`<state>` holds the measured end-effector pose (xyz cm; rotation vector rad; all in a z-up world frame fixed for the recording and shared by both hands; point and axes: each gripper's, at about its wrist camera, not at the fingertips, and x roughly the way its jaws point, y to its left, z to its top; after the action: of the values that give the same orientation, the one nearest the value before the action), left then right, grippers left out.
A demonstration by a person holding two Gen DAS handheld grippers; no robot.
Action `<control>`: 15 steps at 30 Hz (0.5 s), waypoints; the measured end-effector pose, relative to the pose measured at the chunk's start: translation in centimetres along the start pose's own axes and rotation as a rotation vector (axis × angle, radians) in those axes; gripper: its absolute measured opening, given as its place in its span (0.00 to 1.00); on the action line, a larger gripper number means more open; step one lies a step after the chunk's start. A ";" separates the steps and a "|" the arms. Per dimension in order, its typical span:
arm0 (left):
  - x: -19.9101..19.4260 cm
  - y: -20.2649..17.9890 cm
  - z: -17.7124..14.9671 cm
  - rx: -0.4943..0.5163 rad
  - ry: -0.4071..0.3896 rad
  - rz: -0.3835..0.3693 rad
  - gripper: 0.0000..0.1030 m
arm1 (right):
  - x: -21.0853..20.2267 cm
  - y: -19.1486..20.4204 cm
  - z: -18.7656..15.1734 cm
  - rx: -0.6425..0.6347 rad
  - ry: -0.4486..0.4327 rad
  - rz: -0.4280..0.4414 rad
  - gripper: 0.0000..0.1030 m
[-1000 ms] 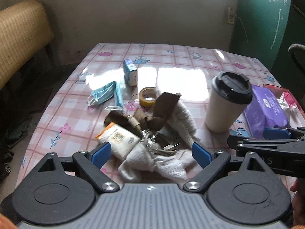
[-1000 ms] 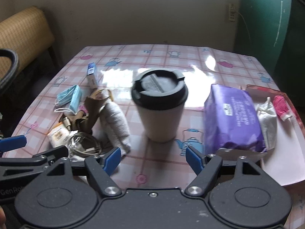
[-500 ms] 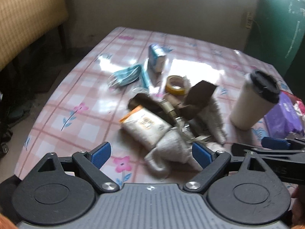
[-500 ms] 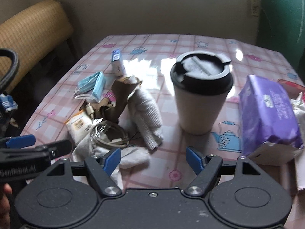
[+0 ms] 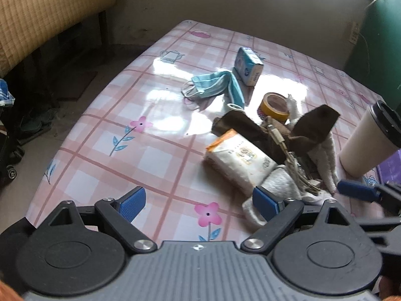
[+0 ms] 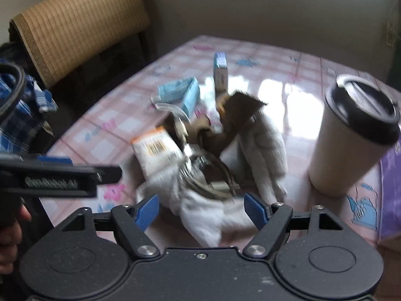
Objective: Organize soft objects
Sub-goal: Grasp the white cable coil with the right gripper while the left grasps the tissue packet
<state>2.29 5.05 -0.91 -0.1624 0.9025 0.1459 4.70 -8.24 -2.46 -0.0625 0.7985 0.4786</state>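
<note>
A heap of soft things lies on the pink checked table (image 5: 130, 150): a white sock or cloth (image 6: 208, 215), a grey-white sock (image 6: 265, 150), a brown cloth (image 5: 313, 128) and a tissue pack (image 5: 240, 160), with a coiled cable (image 6: 208, 175) on top. Blue face masks (image 5: 213, 85) lie behind. My left gripper (image 5: 200, 202) is open and empty, over the table left of the heap. My right gripper (image 6: 201, 209) is open, its fingers either side of the white cloth's near end.
A lidded paper cup (image 6: 351, 135) stands right of the heap, with a purple wipes pack (image 6: 391, 190) beyond it. A small blue box (image 5: 248, 66) and a yellow tape roll (image 5: 274, 104) lie behind the heap. A woven chair back (image 6: 80, 25) stands at the table's left.
Both grippers have swung left. The right gripper now faces the heap instead of the cup. The left gripper has moved off the heap to the bare table beside it.
</note>
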 end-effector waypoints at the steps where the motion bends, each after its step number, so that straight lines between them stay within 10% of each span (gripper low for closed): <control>1: 0.0 0.4 0.1 -0.015 -0.003 -0.002 0.93 | 0.1 0.0 0.3 -0.003 -0.008 0.005 0.86; 11: 0.3 2.7 0.6 -0.053 -0.005 0.018 0.93 | 2.8 0.1 2.6 0.044 -0.026 0.019 0.81; 15: 0.7 2.2 0.7 -0.036 -0.005 0.001 0.93 | 4.1 -0.3 2.8 0.056 0.023 -0.023 0.30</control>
<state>2.79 7.42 -1.19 -0.1949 0.8953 0.1639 9.16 -6.30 -3.38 -0.0256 0.8320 0.4342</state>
